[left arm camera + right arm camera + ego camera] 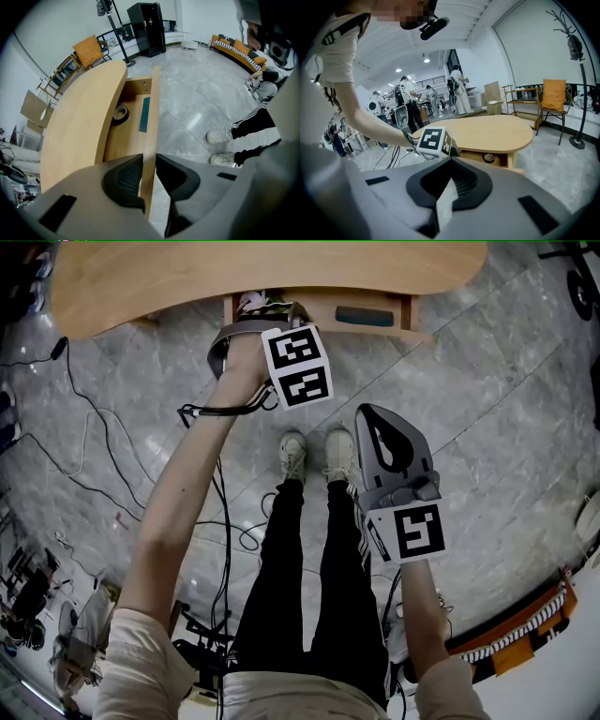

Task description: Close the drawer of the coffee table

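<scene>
Drawer (124, 140) open, holding tape roll (121, 113), perhaps comb (144, 115)

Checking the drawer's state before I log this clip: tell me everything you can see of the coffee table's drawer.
The drawer is light wood and stands pulled out from under the oval tabletop. Inside lie a tape roll and a flat teal bar. The left gripper clamps the top edge of its front panel from above.
</scene>
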`<state>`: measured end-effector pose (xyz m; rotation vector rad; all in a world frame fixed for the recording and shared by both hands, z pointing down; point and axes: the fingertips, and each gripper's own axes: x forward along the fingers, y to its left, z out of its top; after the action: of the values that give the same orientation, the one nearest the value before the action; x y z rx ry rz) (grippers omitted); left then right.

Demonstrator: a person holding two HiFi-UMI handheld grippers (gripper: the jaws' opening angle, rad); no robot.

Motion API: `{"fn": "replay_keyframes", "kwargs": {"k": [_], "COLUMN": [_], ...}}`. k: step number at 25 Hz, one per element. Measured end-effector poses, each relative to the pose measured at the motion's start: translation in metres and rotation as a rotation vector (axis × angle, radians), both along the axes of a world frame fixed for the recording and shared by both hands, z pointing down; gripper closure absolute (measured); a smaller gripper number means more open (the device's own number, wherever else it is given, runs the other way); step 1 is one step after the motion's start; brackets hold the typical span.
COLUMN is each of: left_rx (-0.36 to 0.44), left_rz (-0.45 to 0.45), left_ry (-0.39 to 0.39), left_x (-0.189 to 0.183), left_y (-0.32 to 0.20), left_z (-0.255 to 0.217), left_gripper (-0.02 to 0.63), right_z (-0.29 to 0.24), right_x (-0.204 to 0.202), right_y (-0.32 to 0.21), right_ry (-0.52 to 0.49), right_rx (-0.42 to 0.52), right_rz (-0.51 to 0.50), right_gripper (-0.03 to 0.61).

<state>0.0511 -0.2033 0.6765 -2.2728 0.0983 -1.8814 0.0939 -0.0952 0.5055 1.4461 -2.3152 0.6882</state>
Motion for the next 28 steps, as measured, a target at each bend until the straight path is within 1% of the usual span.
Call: {"fn": "replay_keyframes", "kwargs": {"k": [3,8,10,12,14,16,18,21,22,23,27,28], "left_rx": [0.011,0.041,0.092,0.172,0.253,0.306,0.349,0.396,0.407,0.419,0.446,0.446], "left_rz": [-0.021,-0.026,-0.039,-0.079,-0.158,-0.277,-0.425,-0.670,-0.728,-0.767,-0.856,-0.888], "left_ry": [0.012,0.026,0.032,0.052,0.081,0.115,0.150,0.209,0.218,0.223,0.260,0.274], "left_x": [0.002,0.003,0.003,0.003,0.002,-0.002,-0.009,-0.019,-0.021,-0.023,-0.028,-0.031], "left_y": [-0.012,-0.026,-0.034,-0.043,-0.046,-0.047,-0.050,-0.054,-0.055,-0.055,-0.054,-0.054], "left_z": [-0.002,-0.003,-0.004,-0.007,-0.008,-0.007,-0.010,-0.015,-0.016,-0.016,-0.017,-0.017], "left_gripper": [0.526,0.521,0.514,0.495,0.480,0.454,0.428,0.379,0.369,0.360,0.331,0.312], "right_z": [0.000,0.004,0.005,0.007,0.008,0.009,0.009,0.009,0.009,0.009,0.011,0.012], "right_x": [-0.003,-0.003,-0.002,0.000,0.001,0.001,0.000,0.002,0.003,0.005,0.012,0.014], "right_y": [-0.005,-0.011,-0.014,-0.018,-0.020,-0.022,-0.024,-0.026,-0.026,-0.027,-0.026,-0.026], "right_ry": [0.001,0.002,0.001,0.000,0.000,-0.003,-0.004,-0.004,-0.005,-0.005,-0.004,-0.005], "right_rx": [0.000,-0.005,-0.007,-0.008,-0.012,-0.013,-0.009,-0.008,-0.008,-0.008,-0.013,-0.015], "right_rz": [-0.016,-0.016,-0.009,-0.003,0.004,0.010,0.014,0.025,0.029,0.034,0.050,0.054], "right_gripper": [0.574,0.574,0.573,0.574,0.574,0.574,0.573,0.572,0.573,0.573,0.573,0.573]}}
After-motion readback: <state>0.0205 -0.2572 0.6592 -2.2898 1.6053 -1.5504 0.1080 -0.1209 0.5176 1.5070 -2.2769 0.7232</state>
